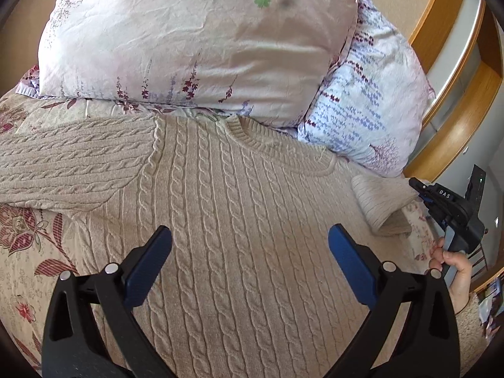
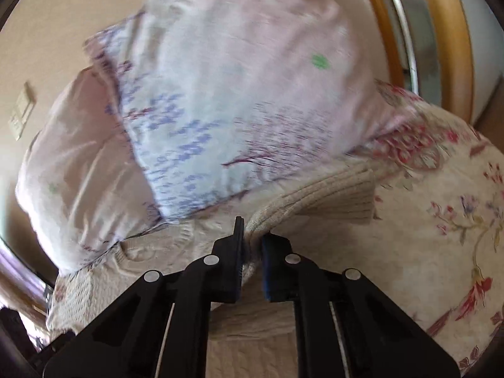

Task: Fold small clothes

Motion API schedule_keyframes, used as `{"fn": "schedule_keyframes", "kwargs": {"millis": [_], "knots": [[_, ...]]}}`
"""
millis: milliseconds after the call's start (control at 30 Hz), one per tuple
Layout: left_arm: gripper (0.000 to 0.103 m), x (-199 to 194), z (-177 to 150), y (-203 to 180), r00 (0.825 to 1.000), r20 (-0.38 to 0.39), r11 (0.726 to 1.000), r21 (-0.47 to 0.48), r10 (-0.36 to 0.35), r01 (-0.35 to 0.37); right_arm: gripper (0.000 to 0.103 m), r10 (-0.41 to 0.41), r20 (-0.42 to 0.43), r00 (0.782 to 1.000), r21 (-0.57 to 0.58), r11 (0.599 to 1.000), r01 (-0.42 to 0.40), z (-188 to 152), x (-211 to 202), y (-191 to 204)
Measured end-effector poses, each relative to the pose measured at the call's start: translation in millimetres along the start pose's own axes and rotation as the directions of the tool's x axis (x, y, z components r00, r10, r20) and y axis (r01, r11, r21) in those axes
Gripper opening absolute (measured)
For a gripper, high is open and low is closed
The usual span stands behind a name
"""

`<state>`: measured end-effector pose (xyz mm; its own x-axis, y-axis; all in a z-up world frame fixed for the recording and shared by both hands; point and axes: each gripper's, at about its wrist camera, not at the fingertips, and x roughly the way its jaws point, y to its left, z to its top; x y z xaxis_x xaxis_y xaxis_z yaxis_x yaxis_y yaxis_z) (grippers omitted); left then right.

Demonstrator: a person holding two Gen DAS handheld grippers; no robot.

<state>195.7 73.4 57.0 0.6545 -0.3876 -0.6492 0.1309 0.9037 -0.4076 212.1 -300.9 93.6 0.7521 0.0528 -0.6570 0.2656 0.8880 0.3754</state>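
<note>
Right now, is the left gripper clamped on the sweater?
No, the left gripper hangs wide open above the sweater, pads clear of it.

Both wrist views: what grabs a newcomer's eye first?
The beige cable-knit sweater spread flat across the floral bedspread, filling the middle of the left wrist view. Behind it, two floral pillows lean at the head of the bed. The right tongs are shut on the sweater's sleeve, while the left tongs hover open over the chest.
</note>
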Motion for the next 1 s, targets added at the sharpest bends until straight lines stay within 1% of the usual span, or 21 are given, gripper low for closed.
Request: {"fn": "schedule_keyframes", "kwargs": {"millis": [33, 100, 133, 167, 200, 233, 267, 300, 333, 367, 400, 433, 467, 567, 633, 667, 733, 800, 833, 933, 1000], "knots": [[0.093, -2, 2, 4, 1.0, 0.009, 0.999, -0.022, -0.026, 0.027, 0.01, 0.042, 0.006, 0.999, -0.065, 0.997, -0.041, -1, -3, 21], [0.087, -6, 5, 10, 0.996, 0.025, 0.994, -0.066, -0.081, 0.083, 0.01, 0.134, -0.019, 0.991, -0.186, 0.973, -0.135, -10, -4, 64], [0.087, -7, 5, 12, 0.994, 0.034, 0.991, -0.084, -0.104, 0.107, 0.01, 0.185, -0.058, 0.981, -0.244, 0.95, -0.194, -18, -1, 87], [0.086, -9, 5, 14, 0.992, 0.041, 0.988, -0.096, -0.12, 0.123, 0.011, 0.232, -0.119, 0.965, -0.291, 0.921, -0.258, -29, 4, 108], [0.086, -9, 6, 17, 0.99, 0.047, 0.985, -0.108, -0.13, 0.135, 0.014, 0.265, -0.199, 0.943, -0.324, 0.891, -0.319, -42, 13, 128], [0.086, -8, 6, 17, 0.99, 0.051, 0.983, -0.119, -0.135, 0.14, 0.024, 0.286, -0.283, 0.915, -0.334, 0.865, -0.374, -56, 24, 145], [0.086, -7, 6, 20, 0.989, 0.052, 0.98, -0.133, -0.141, 0.147, 0.038, 0.303, -0.368, 0.879, -0.319, 0.847, -0.425, -69, 35, 156], [0.086, -5, 6, 22, 0.988, 0.044, 0.977, -0.15, -0.146, 0.151, 0.04, 0.313, -0.436, 0.844, -0.289, 0.839, -0.46, -80, 46, 162], [0.086, -2, 6, 24, 0.988, 0.034, 0.974, -0.164, -0.152, 0.155, 0.04, 0.319, -0.475, 0.82, -0.253, 0.843, -0.474, -89, 53, 163], [0.085, 1, 6, 26, 0.987, 0.023, 0.971, -0.176, -0.158, 0.16, 0.041, 0.329, -0.496, 0.804, -0.216, 0.85, -0.481, -93, 57, 160], [0.082, 5, 5, 26, 0.986, 0.008, 0.969, -0.185, -0.167, 0.166, 0.043, 0.345, -0.499, 0.795, -0.173, 0.859, -0.482, -93, 57, 153], [0.081, 9, 5, 26, 0.984, -0.006, 0.966, -0.191, -0.179, 0.174, 0.048, 0.36, -0.489, 0.795, -0.129, 0.871, -0.473, -89, 55, 144], [0.077, 14, 5, 26, 0.982, -0.02, 0.964, -0.196, -0.189, 0.182, 0.053, 0.38, -0.467, 0.799, -0.078, 0.882, -0.465, -84, 50, 131], [0.066, 29, 8, 23, 0.974, -0.065, 0.956, -0.217, -0.217, 0.199, 0.057, 0.433, -0.369, 0.822, 0.089, 0.897, -0.433, -65, 26, 84], [0.062, 40, 10, 19, 0.972, -0.097, 0.954, -0.232, -0.215, 0.188, 0.057, 0.434, -0.306, 0.848, 0.187, 0.9, -0.393, -55, 11, 50], [0.06, 45, 11, 17, 0.971, -0.118, 0.955, -0.24, -0.206, 0.174, 0.057, 0.416, -0.277, 0.866, 0.231, 0.904, -0.36, -52, 4, 32], [0.059, 54, 11, 17, 0.966, -0.156, 0.95, -0.269, -0.204, 0.157, 0.057, 0.352, -0.23, 0.907, 0.316, 0.909, -0.273, -47, -7, -4], [0.059, 63, 12, 18, 0.962, -0.189, 0.944, -0.303, -0.197, 0.134, 0.057, 0.289, -0.193, 0.938, 0.41, 0.892, -0.19, -45, -16, -39], [0.059, 66, 12, 19, 0.96, -0.201, 0.941, -0.317, -0.193, 0.123, 0.057, 0.269, -0.177, 0.947, 0.456, 0.875, -0.163, -46, -17, -53], [0.059, 70, 16, 19, 0.961, -0.211, 0.935, -0.339, -0.18, 0.101, 0.057, 0.227, -0.157, 0.961, 0.539, 0.835, -0.109, -48, -13, -85], [0.059, 73, 19, 20, 0.961, -0.213, 0.932, -0.351, -0.174, 0.091, 0.056, 0.22, -0.163, 0.962, 0.556, 0.826, -0.094, -50, -12, -93]]}}
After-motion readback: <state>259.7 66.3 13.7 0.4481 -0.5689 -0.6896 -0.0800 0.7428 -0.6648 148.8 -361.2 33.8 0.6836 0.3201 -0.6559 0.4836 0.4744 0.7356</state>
